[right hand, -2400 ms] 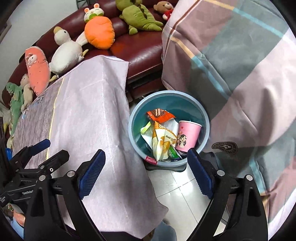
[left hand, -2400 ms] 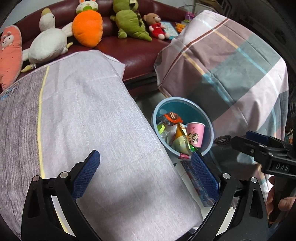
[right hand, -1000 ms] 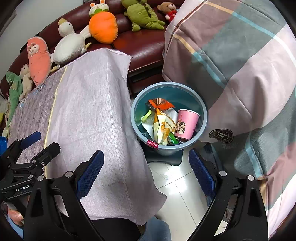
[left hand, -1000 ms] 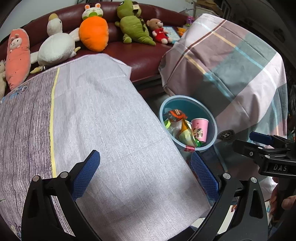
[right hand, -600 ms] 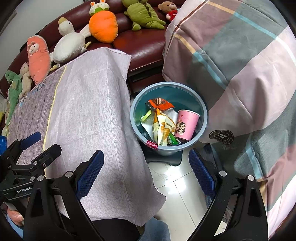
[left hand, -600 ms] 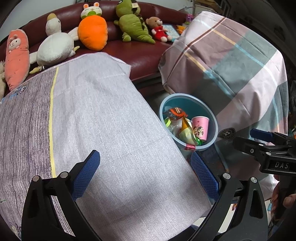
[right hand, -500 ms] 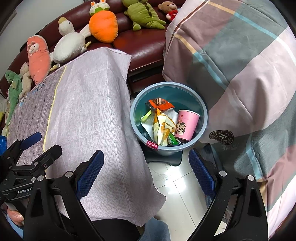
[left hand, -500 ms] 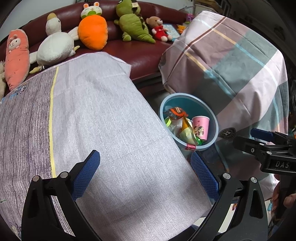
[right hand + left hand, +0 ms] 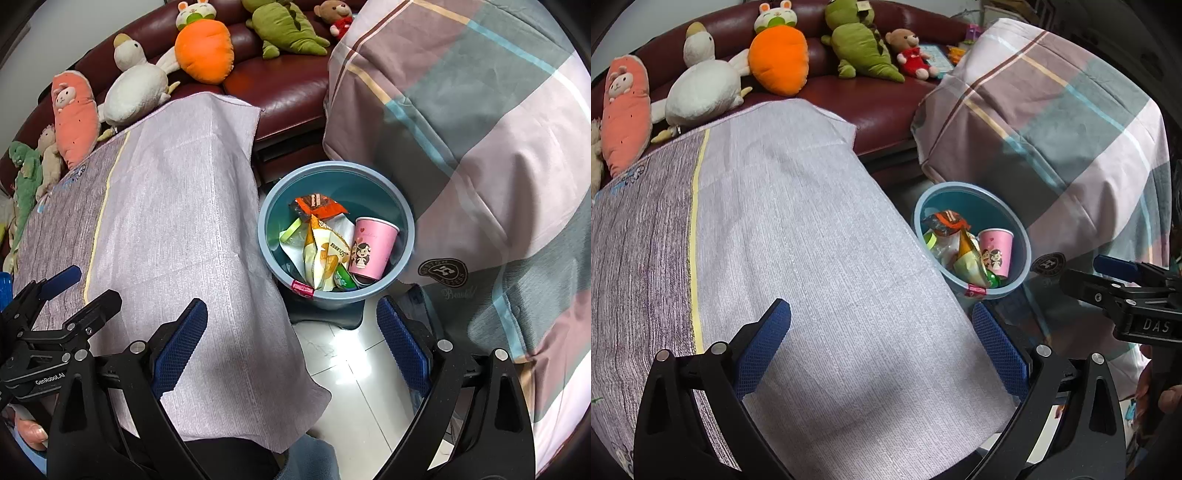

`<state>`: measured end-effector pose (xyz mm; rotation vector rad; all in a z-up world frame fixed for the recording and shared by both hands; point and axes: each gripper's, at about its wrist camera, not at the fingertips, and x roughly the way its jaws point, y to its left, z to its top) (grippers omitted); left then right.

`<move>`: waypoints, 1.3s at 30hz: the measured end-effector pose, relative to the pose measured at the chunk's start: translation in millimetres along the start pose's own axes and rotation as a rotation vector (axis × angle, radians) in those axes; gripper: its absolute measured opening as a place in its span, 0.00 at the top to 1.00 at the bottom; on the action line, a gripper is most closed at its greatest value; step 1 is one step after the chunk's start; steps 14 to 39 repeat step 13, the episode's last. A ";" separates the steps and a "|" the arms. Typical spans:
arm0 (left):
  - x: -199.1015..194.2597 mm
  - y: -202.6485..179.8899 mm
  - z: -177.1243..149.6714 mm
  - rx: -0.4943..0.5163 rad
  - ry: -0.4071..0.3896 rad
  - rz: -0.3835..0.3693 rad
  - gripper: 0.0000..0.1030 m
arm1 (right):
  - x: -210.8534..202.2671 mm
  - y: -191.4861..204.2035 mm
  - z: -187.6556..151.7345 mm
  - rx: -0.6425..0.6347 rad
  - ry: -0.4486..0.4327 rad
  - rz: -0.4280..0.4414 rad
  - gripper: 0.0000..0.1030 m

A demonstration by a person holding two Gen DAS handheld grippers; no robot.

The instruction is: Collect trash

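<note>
Ahead of the wide-open, empty right tongs, the bin holds a cup; left tongs likewise gape empty, cloth hiding the bin's near rim.

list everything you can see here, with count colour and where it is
bin: 1, blue, on floor between the two covered surfaces
paper cup: 1, pink, in bin
snack wrappers: several, orange, yellow, green, in bin
tablecloth: 1, lilac-grey, draped left of bin
checked cloth: 1, pink and teal, right of bin
plush toys: at least seven, mixed colours, on sofa
sofa: 1, dark red, behind
left gripper: jaws open, empty
right gripper: jaws open, empty
</note>
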<state>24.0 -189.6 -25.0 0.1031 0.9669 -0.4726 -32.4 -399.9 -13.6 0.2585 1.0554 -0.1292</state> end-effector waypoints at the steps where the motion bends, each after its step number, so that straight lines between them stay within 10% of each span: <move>1: 0.7 0.3 -0.5 0.001 0.003 -0.001 0.04 | 0.6 0.1 -0.1 -0.001 0.001 0.000 0.14; 39: 12.5 6.8 -3.8 -0.020 0.050 0.015 0.04 | 9.6 -1.2 1.0 0.005 0.022 -0.011 0.14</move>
